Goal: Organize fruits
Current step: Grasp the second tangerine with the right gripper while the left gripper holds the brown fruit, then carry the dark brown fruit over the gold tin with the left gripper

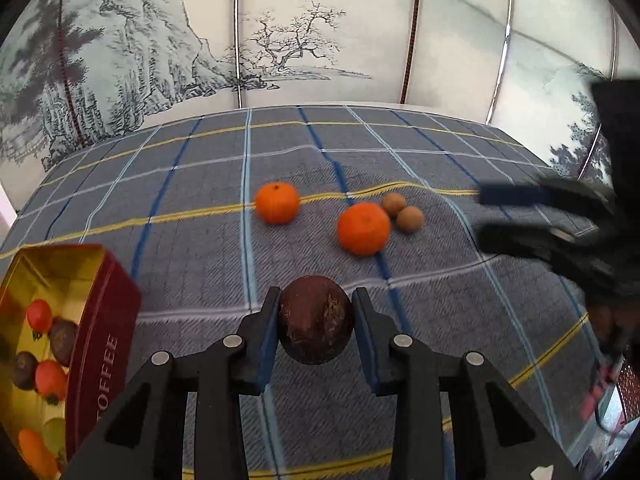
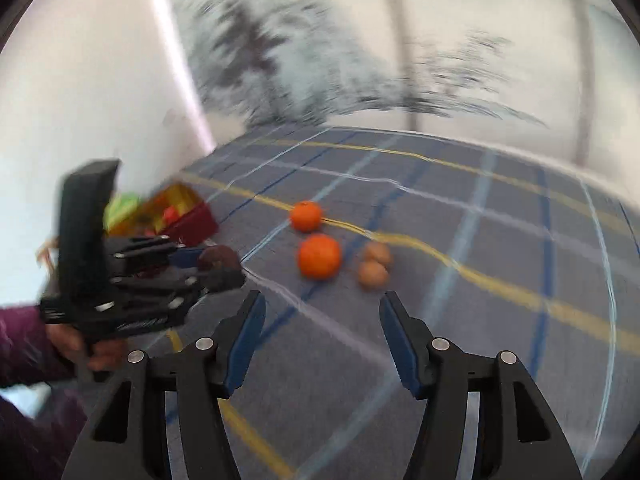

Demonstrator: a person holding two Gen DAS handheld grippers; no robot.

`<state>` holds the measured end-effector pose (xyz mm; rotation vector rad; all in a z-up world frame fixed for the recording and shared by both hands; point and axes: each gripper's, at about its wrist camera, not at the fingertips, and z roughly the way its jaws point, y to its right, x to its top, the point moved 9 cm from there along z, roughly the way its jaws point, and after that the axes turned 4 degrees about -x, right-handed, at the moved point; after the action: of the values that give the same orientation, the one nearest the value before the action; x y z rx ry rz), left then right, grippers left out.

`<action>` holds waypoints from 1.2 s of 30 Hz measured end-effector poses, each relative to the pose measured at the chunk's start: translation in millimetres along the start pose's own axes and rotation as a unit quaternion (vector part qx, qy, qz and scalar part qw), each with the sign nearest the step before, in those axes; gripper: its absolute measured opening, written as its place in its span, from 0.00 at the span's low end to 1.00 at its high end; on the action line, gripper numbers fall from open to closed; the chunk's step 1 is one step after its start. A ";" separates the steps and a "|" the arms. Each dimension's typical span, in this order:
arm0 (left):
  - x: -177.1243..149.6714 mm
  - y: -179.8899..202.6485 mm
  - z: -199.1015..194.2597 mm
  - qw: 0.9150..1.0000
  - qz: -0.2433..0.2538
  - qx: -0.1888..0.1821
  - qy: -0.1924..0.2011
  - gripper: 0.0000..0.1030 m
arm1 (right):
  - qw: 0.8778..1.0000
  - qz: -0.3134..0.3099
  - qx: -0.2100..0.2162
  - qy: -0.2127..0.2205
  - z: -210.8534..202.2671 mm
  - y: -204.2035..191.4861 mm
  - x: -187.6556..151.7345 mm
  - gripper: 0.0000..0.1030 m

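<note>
Nearest the left wrist camera, the left gripper [image 1: 316,320] is clenched on a round, dark maroon fruit with a rough, scuffed skin [image 1: 316,319], its blue pads pressing both sides, above the grey plaid woven tablecloth with blue, white and yellow lines [image 1: 200,272]. Low on the left stands a red rectangular tin with a gold inside and "COFFEE" lettering [image 1: 102,320], holding red, dark and orange fruits. Farther off on the cloth lie a large smooth orange mandarin [image 1: 363,229], a second orange mandarin [image 1: 277,203] to its left, and two small round tan-brown fruits [image 1: 401,212] touching each other just right of the larger one. At the right edge the right gripper [image 2: 322,332] stands released, nothing between its blue pads. Behind the table hangs a pale ink-landscape screen [image 1: 280,48].
</note>
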<state>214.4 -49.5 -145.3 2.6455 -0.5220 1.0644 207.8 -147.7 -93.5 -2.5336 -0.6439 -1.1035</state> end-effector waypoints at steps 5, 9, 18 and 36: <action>-8.4 -2.7 3.7 1.000 -0.010 -0.010 -0.002 0.30 | 0.997 -0.058 0.022 -0.042 50.7 -13.6 17.1 0.59; -8.7 -3.2 1.4 0.999 -0.019 -0.030 0.004 0.30 | 0.995 -0.072 0.024 -0.064 78.8 -14.6 15.1 0.59; -8.4 -14.2 -1.5 0.998 -0.048 -0.033 0.008 0.30 | 0.996 -0.037 -0.008 -0.079 89.9 -15.0 5.4 0.40; -25.5 8.6 -92.7 0.999 -0.021 0.025 0.031 0.30 | 0.978 0.159 -0.119 -0.060 -3.5 33.5 -76.0 0.40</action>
<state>136.6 -19.0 -97.1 2.6433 -0.4308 1.1576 176.9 -199.0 -151.1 -2.7934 -0.1274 -0.9679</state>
